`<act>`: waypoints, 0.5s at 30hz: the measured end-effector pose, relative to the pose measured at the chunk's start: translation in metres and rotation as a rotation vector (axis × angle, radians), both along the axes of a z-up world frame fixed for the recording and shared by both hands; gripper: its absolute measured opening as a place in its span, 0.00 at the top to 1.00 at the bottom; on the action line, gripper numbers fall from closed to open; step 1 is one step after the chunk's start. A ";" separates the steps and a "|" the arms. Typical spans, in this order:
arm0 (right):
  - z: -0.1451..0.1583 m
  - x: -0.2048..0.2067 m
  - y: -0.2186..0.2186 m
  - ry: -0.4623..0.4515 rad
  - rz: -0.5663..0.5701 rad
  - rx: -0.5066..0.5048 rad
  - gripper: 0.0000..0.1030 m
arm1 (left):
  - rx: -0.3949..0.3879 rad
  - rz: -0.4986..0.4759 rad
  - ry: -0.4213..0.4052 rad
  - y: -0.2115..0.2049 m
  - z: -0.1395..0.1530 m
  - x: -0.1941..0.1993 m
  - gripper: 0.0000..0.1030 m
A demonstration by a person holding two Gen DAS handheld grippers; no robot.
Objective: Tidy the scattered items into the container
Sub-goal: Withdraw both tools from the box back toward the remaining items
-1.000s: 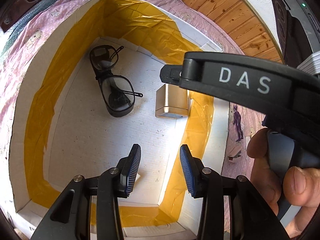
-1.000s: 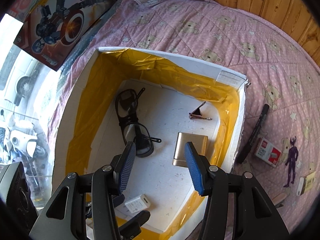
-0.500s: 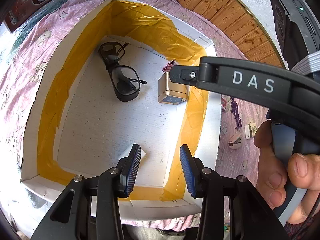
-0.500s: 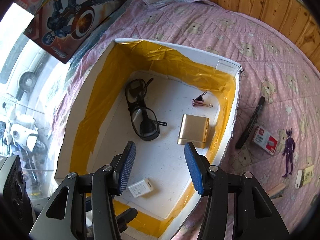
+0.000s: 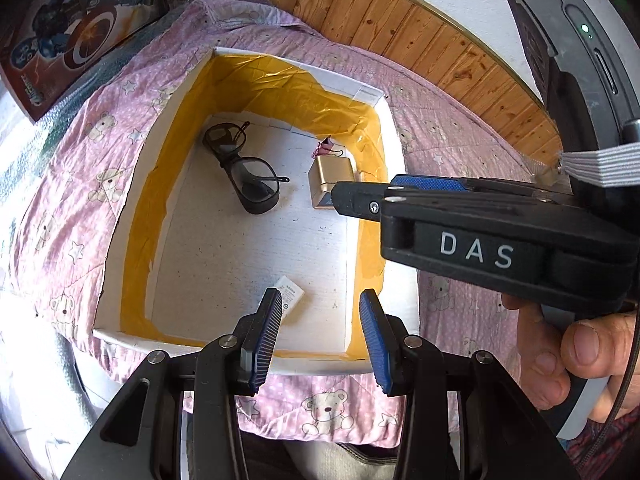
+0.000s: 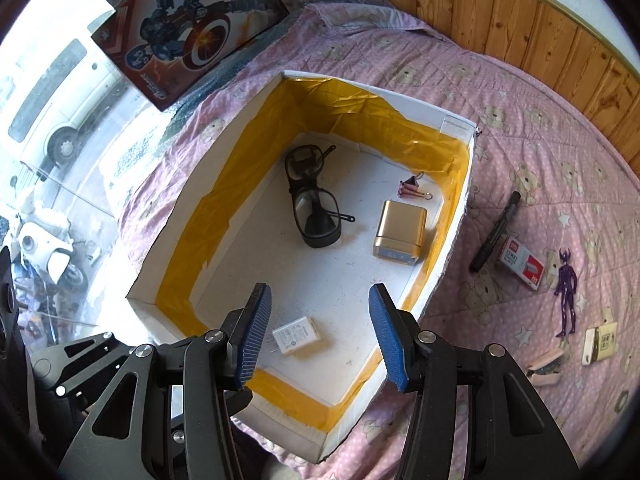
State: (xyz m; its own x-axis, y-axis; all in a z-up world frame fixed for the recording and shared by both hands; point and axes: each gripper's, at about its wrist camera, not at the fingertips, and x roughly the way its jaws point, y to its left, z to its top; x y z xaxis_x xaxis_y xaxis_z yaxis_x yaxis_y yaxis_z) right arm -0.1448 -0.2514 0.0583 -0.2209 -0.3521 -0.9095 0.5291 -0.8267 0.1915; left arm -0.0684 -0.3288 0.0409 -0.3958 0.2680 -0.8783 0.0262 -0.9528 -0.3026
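I am holding both tools above the white foam box lined with yellow tape (image 6: 440,280), which is sitting on a pink quilt printed with teddy bears (image 6: 540,120). The left gripper (image 5: 318,336) is hanging over the near end of the box with its blue-padded jaws spread apart and nothing between them. The right gripper (image 6: 320,336) is doing the same from its side, jaws parted and empty; in the left view I am seeing it side-on, with a hand (image 5: 568,360) wrapped around its grip.

Inside the box, a pair of black-framed glasses (image 6: 314,200) is lying toward the far end with its arms folded. Just beside it, nearer the right wall, a brushed gold metal block (image 6: 398,236) is resting flat, and a small pink binder clip (image 6: 412,188) is sitting just beyond that, near the far right corner. A small white charger plug (image 6: 296,336) is lying on the floor at the near end, below the left finger of my right tool.

Out on the quilt, to the right of the box, I am seeing a black marker pen (image 6: 496,232), a red and white staple carton (image 6: 520,264) touching or almost touching it, a purple toy figure (image 6: 568,292), a small cream-coloured box (image 6: 600,340), and what is probably a pale pink stapler (image 6: 546,366), though it is too distorted at the edge to be sure.
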 end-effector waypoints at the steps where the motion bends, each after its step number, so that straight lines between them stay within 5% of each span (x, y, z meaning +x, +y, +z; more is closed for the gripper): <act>1: 0.002 0.006 0.001 0.010 0.004 0.000 0.47 | -0.019 -0.007 0.015 0.002 0.001 0.004 0.59; 15: 0.019 0.065 0.028 0.118 0.013 -0.039 0.47 | -0.156 -0.029 0.152 0.006 0.015 0.046 0.59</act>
State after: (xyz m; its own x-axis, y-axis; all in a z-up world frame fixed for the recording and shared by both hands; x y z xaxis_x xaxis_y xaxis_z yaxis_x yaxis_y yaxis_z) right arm -0.0802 -0.2231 0.0772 -0.3206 -0.3901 -0.8632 0.5603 -0.8128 0.1592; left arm -0.0228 -0.3228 0.0562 -0.5209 0.1468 -0.8409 -0.0369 -0.9880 -0.1497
